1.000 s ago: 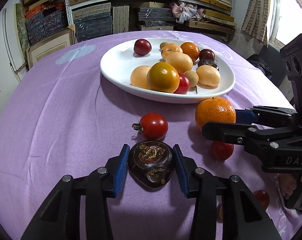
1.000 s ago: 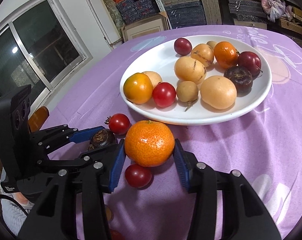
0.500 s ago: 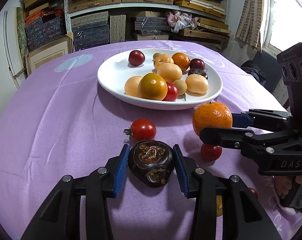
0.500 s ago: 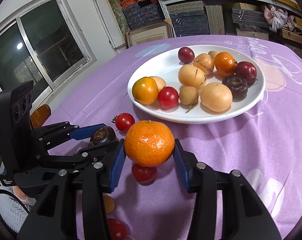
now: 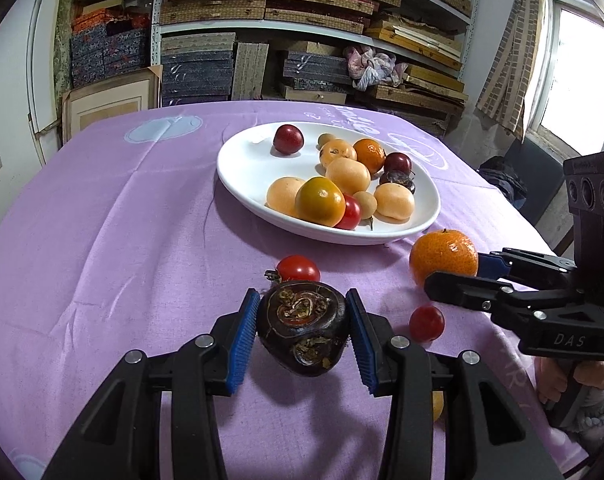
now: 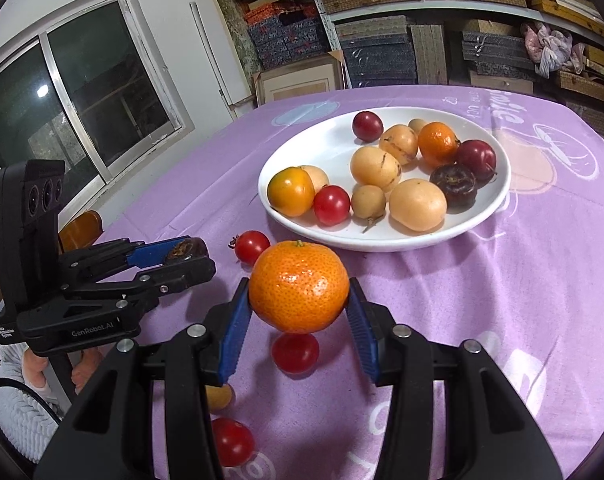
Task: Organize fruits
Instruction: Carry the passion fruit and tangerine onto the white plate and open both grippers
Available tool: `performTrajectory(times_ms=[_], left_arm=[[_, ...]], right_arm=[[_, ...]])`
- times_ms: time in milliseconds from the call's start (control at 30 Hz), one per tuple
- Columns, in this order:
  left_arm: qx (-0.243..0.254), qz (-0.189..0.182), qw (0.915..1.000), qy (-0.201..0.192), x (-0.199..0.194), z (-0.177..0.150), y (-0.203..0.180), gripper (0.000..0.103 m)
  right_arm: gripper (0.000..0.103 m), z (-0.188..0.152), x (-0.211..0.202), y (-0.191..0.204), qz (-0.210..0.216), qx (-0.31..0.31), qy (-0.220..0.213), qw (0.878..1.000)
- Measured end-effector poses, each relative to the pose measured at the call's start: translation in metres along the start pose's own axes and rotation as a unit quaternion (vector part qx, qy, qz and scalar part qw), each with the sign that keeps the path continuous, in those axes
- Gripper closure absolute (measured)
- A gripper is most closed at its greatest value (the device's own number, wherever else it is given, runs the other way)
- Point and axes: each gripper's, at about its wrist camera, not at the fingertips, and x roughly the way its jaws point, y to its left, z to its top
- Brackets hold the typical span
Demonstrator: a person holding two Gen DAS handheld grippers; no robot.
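A purple-clothed bench (image 5: pixel 102 240) carries a white plate (image 5: pixel 246 160) of mixed yellow, orange and red fruit. The right gripper (image 6: pixel 298 320) has its jaws clamped on a tangerine (image 6: pixel 299 286), the left gripper (image 5: pixel 302 332) on a dark mangosteen (image 5: pixel 304 330); both fruits hang above the cloth. Tomatoes (image 6: pixel 295 354) lie beneath, partly hidden.

plate (image 5: pixel 238 160) left half bare | cherry tomato (image 5: pixel 298 268) blocks near rim, seemingly

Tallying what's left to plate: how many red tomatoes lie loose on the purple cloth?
3: a tomato just before the plate, a second tomato beneath the held orange, a third tomato nearest the camera. Others may be hidden.
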Motion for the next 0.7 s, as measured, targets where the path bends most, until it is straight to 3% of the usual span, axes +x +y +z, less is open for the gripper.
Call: performTrajectory(times_ms=[133, 300, 500, 600, 700], left_arm=[[-0.010, 0.001, 0.9999, -0.011, -0.004, 0.024, 0.004, 0.059], [-0.002, 0.020, 0.9996, -0.021, 0.012, 0.082, 0.004, 0.059], [-0.016, 0.027, 0.9989, -0.034, 0.041, 0.133, 0.010, 0.059], [-0.026, 0.022, 0.9986, -0.040, 0.048, 0.147, 0.018, 0.059], [-0.016, 0.036, 0.9989, -0.025, 0.065, 0.149, 0.022, 0.059]], right_arm=[[0.057, 0.012, -0.023, -0.005, -0.014, 0.001, -0.037, 0.999], [0.057, 0.033, -0.042, -0.028, -0.049, 0.019, -0.065, 0.996], [0.057, 0.093, -0.049, -0.041, -0.091, 0.007, -0.088, 0.992], [0.057, 0.128, -0.035, -0.036, -0.092, -0.008, -0.093, 0.991], [0.057, 0.148, 0.010, -0.027, -0.094, -0.030, -0.060, 0.993]])
